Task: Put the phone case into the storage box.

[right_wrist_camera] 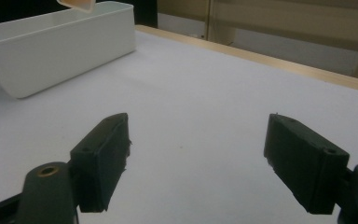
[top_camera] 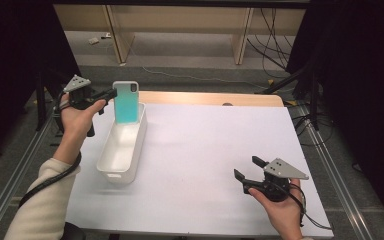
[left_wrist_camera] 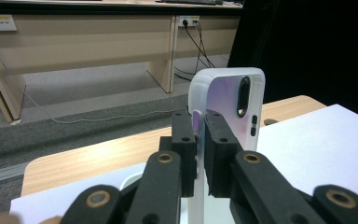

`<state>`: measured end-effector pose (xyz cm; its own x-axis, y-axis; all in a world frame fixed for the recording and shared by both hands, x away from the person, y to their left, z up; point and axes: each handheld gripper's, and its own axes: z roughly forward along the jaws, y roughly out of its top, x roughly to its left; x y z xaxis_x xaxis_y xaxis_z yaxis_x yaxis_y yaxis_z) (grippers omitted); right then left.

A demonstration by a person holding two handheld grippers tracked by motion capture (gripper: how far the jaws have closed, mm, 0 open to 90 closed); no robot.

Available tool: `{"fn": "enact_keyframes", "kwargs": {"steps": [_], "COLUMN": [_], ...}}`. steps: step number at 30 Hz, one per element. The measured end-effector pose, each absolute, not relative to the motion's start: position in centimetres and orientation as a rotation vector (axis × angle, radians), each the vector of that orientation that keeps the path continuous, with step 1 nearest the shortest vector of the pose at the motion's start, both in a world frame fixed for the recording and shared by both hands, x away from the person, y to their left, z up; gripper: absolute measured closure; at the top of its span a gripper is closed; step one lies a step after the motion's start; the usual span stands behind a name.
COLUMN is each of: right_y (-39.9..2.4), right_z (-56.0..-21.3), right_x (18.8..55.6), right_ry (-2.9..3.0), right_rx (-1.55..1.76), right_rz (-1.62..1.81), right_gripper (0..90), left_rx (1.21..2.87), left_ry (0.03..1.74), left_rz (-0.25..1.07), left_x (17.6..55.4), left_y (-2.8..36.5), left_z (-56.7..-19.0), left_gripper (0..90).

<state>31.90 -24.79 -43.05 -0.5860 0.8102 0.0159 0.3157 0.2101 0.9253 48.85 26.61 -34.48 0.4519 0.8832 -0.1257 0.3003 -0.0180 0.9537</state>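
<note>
Two tongs are at work over a white surface (top_camera: pixel 205 165). The left tongs (top_camera: pixel 111 93), held up at the far left corner, are clamped on the edge of a phone case (top_camera: pixel 125 102), which stands upright with its turquoise side toward the person. The case's lower end dips into the far end of a long white tub (top_camera: pixel 122 150) that sits on the left part of the surface. In the left gripper view the jaws pinch the pale rim of the case (left_wrist_camera: pixel 228 107), just beside its camera cutout. The right tongs (top_camera: pixel 248 171) rest low near the right front of the surface, well apart from the case and the tub, jaws spread wide with nothing between them.
</note>
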Motion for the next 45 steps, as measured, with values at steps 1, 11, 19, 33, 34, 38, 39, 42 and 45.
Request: {"fn": "enact_keyframes", "kwargs": {"steps": [1, 11, 19, 33, 34, 38, 39, 42, 45], "right_y": [-24.9, -24.8, -24.8, -24.9, -24.9, -24.9, -24.9, -24.8, -24.8], "right_z": [-42.9, -43.1, -43.1, -42.9, -42.9, -43.0, -43.0, -43.0, -43.0], "right_x": [31.8, 31.9, 31.9, 31.8, 31.8, 31.9, 31.9, 31.9, 31.9], "right_ry": [2.027, 2.010, 2.014, 2.035, 2.035, 2.016, 2.017, 2.012, 2.016], "right_rx": [1.046, 1.042, 1.046, 1.048, 1.048, 1.042, 1.041, 1.043, 1.045], "right_rz": [1.346, 1.359, 1.362, 1.342, 1.342, 1.362, 1.363, 1.391, 1.392], "right_gripper": [23.6, 23.6, 23.6, 23.5, 23.5, 23.5, 23.6, 23.6, 23.4], "left_rx": [1.573, 1.576, 1.583, 1.596, 1.600, 1.602, 1.601, 1.603, 1.602], "left_ry": [1.064, 1.062, 1.055, 1.047, 1.045, 1.074, 1.075, 1.076, 1.079], "left_rz": [0.641, 0.648, 0.638, 0.656, 0.658, 0.650, 0.652, 0.650, 0.652], "left_x": [48.9, 49.5, 50.2, 50.8, 50.9, 50.9, 50.9, 50.9, 51.1], "left_y": [26.6, 26.4, 26.3, 26.2, 26.2, 26.3, 26.3, 26.4, 26.3], "left_z": [-34.5, -34.5, -34.8, -35.2, -35.2, -35.3, -35.4, -35.5, -35.6], "left_gripper": [83.5, 83.5, 83.5, 83.4, 83.5, 83.4, 83.4, 83.4, 83.5]}}
